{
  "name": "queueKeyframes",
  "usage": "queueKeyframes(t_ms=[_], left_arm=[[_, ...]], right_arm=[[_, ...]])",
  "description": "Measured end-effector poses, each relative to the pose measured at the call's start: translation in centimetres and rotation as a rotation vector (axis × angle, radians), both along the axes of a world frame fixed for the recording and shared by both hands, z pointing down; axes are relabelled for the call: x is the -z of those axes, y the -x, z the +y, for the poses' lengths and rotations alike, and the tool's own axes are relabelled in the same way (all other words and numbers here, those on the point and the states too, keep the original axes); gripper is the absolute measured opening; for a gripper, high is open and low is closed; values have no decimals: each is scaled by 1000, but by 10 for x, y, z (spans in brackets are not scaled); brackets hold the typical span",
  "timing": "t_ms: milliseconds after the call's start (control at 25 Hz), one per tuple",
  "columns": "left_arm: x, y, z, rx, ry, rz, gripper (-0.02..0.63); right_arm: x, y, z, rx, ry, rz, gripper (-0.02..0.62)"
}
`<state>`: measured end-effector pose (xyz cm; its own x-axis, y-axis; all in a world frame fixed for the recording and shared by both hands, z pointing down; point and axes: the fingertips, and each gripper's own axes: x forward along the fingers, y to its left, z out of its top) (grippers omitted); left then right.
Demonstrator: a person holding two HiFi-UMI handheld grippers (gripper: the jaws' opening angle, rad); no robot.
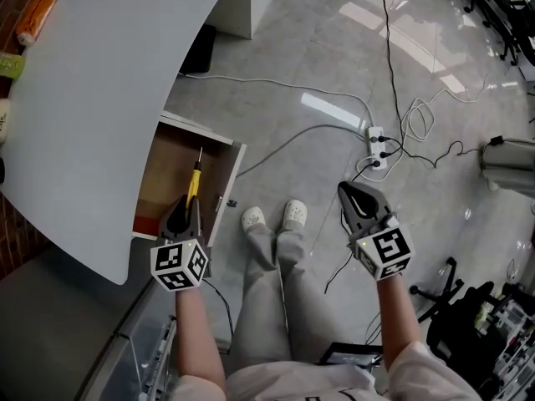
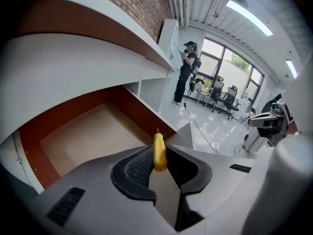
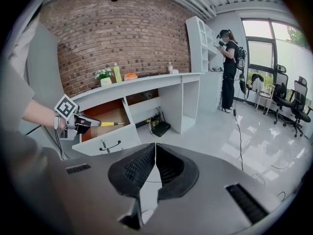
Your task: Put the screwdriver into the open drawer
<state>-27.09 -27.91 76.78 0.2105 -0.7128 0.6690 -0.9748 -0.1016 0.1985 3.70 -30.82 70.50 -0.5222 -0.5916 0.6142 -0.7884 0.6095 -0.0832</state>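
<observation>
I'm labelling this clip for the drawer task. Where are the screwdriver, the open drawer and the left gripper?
screwdriver (image 1: 194, 183), head view, on its yellow handle.
open drawer (image 1: 165, 167), head view, on its bare wooden floor.
left gripper (image 1: 185, 209), head view, between its fingertips.

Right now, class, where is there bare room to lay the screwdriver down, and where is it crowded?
The drawer is bare across its tan floor, between its red-brown walls, below the screwdriver held in the left gripper. The white desk top is bare along its near edge. Crowded: its back edge by the brick wall, with a plant and a bottle.
</observation>
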Motion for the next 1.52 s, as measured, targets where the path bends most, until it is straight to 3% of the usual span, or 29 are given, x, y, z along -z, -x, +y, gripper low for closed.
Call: queueKeyframes(t_ms=[800,960,1520], left_arm=[[-58,-12,-32,-12,198,42,84],[-60,-13,-32,-14,203,30,153],[-15,-14,-17,38,180,43,149]], right_arm=[[-16,9,-8,50,21,-3,20],[-14,11,-10,53,20,-6,20],[42,2,-24,72,-20,21,20]])
